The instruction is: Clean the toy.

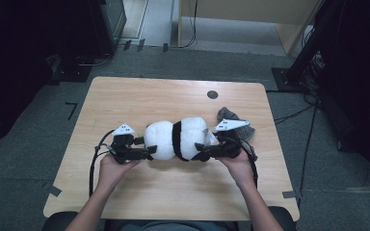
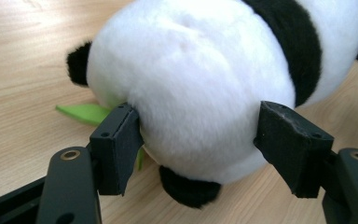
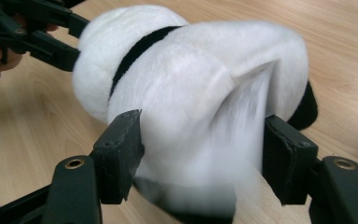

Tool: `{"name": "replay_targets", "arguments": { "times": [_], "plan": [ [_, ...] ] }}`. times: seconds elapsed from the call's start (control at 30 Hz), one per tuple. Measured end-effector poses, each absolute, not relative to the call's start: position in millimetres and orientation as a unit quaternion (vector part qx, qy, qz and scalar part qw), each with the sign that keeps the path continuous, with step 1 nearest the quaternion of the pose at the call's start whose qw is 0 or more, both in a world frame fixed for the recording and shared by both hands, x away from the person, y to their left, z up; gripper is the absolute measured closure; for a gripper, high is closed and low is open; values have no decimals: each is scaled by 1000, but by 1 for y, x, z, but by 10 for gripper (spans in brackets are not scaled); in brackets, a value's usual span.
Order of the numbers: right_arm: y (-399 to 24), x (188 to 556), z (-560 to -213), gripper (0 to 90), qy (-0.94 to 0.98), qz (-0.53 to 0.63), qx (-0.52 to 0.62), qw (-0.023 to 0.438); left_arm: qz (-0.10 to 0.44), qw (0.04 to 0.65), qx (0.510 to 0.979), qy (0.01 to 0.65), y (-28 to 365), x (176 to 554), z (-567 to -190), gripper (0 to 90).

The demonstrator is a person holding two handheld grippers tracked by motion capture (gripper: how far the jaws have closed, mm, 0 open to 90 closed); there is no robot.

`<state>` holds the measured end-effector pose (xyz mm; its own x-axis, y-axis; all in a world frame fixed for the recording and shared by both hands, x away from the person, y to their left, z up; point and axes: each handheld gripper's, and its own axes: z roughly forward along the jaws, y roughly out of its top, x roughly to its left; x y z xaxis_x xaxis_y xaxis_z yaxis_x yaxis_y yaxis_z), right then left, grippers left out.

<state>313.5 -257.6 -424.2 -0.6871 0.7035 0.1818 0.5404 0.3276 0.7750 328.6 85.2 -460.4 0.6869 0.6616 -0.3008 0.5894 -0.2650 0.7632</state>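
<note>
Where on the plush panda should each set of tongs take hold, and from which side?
The plush panda lies lengthwise across the table. Probably best: one rounded end each, left tongs from its left, right tongs from its right, since soft ends compress between pads.

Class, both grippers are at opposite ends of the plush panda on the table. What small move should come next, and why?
Probably lift both ends together. The left gripper and right gripper each straddle an end of the plush panda, pads against its fur, and it lies on the table. An even rise should keep it level.

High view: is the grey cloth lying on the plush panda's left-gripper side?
No: the grey cloth lies behind the right gripper, at the plush panda's opposite end.
</note>
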Motion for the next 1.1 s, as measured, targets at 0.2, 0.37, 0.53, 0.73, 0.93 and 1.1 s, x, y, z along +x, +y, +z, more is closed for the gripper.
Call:
{"name": "replay_targets", "arguments": {
  "times": [0.2,0.37,0.53,0.73,0.93,1.1],
  "plan": [
    [-262,319,-430,348,806,434,392,91,42,483,781,394,87,332,-465,302],
    [-264,319,-430,342,808,430,389,104,47,479,785,390,86,330,-462,304],
    [-270,316,-423,347,802,440,387,122,54,476,788,387,85,330,-460,311],
    [-284,321,-417,350,790,446,398,137,52,473,789,388,85,330,-459,311],
    [-292,328,-416,362,785,450,398,149,56,459,797,388,83,331,-452,314],
    [-306,336,-411,371,776,447,411,172,52,470,792,386,85,336,-442,313]
  ]
}}
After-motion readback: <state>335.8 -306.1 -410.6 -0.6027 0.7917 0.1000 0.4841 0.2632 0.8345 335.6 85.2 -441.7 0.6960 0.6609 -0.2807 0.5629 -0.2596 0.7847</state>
